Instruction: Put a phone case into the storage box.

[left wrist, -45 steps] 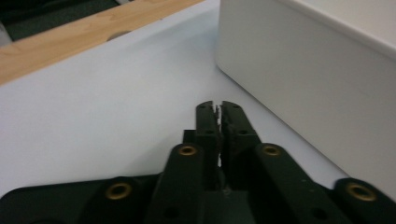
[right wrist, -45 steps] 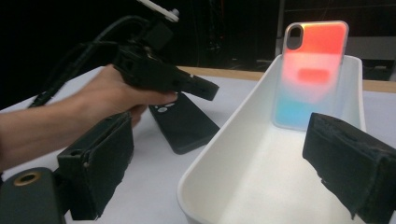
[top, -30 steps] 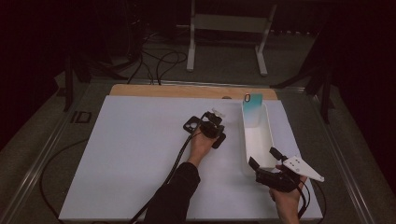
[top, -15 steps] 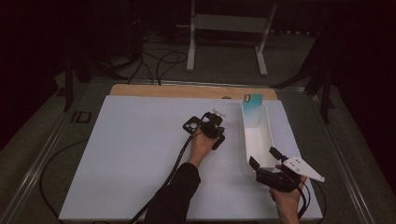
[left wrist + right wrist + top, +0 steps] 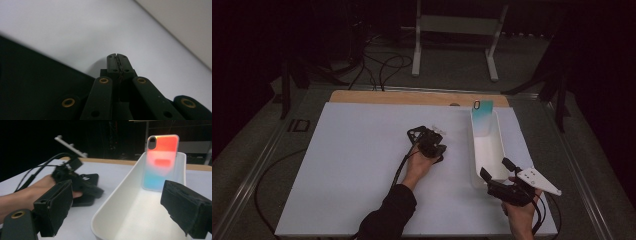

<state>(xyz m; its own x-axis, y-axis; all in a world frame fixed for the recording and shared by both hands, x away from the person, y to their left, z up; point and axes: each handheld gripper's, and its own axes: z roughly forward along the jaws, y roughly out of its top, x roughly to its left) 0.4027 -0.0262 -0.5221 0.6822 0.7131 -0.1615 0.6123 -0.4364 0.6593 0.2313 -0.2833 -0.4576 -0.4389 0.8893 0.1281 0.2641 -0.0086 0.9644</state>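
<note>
Phone case (image 5: 482,117) stood upright at the far end of the white tray (image 5: 498,150), straight ahead of the right gripper (image 5: 497,170), whose jaws were spread at the near end. Left gripper (image 5: 436,152), jaws pressed together and empty, lay left of the tray, farther off.

Dark room, white metal stand (image 5: 455,35), cables on floor (image 5: 382,65)

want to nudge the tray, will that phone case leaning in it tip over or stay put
The phone case stands nearly upright against the end wall of the white tray, so a nudge could likely topple it. It looks thin and light, probably slightly flexible. The smooth tray floor may let its base slide.
</note>
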